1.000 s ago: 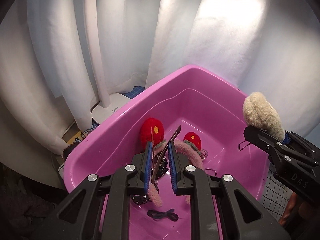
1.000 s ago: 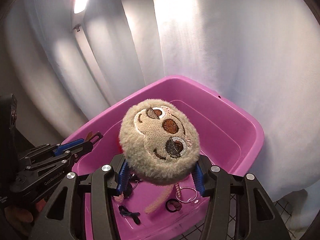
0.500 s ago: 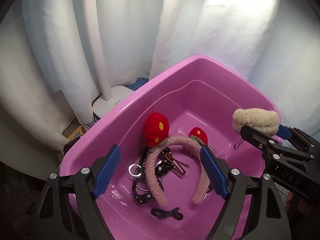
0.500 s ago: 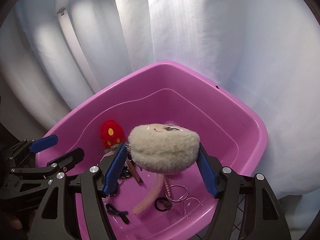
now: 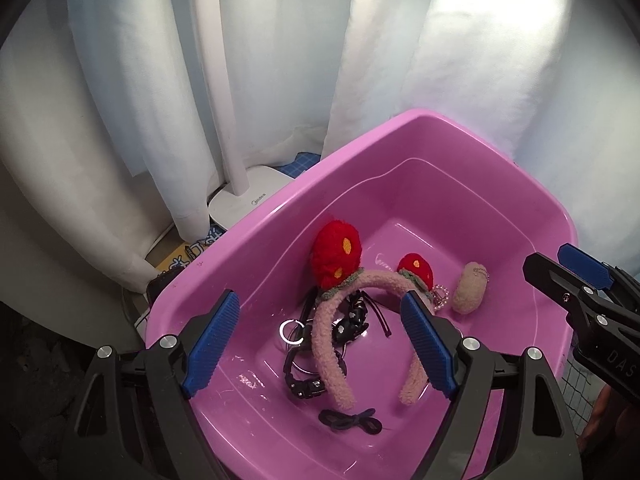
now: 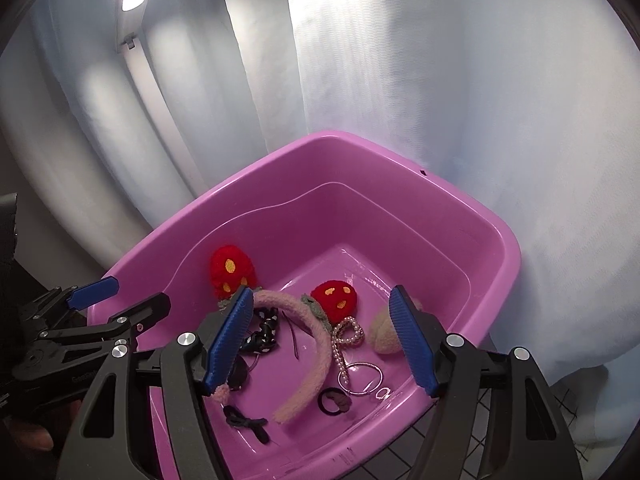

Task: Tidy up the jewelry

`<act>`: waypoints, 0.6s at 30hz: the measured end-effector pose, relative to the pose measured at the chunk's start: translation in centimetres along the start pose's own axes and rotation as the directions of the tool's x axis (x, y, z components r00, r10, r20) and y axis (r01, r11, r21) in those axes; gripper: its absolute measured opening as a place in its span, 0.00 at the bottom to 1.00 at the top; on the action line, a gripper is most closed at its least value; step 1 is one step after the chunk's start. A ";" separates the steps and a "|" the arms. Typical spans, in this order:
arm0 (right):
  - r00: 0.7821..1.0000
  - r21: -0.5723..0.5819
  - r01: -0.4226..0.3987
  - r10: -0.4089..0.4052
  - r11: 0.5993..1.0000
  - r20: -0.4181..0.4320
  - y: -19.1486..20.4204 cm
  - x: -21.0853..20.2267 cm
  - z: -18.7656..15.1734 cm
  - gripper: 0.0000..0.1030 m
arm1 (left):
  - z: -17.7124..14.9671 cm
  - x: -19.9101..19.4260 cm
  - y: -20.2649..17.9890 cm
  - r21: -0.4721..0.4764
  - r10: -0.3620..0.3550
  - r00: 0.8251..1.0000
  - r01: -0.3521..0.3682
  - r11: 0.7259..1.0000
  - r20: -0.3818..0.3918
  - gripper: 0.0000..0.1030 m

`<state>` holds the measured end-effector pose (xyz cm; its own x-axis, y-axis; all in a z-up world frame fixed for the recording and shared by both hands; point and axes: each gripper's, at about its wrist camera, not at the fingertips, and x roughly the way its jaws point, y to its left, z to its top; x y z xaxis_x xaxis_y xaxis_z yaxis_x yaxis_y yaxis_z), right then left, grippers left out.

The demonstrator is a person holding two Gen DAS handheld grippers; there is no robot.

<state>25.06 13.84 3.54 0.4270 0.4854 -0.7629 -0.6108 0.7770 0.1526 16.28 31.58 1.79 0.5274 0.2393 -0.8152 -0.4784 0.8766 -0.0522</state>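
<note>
A pink tub [image 5: 256, 232] holds all the jewelry. The left gripper [image 5: 320, 344] hangs over it with jaws spread wide, empty; the right gripper [image 6: 324, 340] likewise gapes, gripping nothing. On the tub floor lies the fuzzy pink headband [image 5: 326, 340] with red strawberries, beside it the beige plush charm [image 5: 469, 292], then a pearl bracelet [image 6: 348, 336], and a black hair tie [image 5: 348, 420]

Black tool [image 5: 320, 344], blue ribbed pads, silver screws
</note>
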 end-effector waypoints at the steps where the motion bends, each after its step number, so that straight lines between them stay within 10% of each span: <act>1: 1.000 0.000 -0.001 0.001 1.000 0.001 0.0 0.0 -0.1 0.65 | -0.1 0.0 0.0 -0.002 0.000 1.000 0.000 1.000 -0.001 0.79; 18: 1.000 0.003 -0.008 0.008 1.000 0.005 0.9 -0.1 -2.0 0.65 | -1.2 0.2 -0.1 0.005 0.008 1.000 -0.008 1.000 -0.012 0.79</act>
<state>23.11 13.73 2.48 0.4251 0.4939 -0.7585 -0.6125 0.7740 0.1608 15.57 31.06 0.92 0.5152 0.2409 -0.8225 -0.4791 0.8767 -0.0433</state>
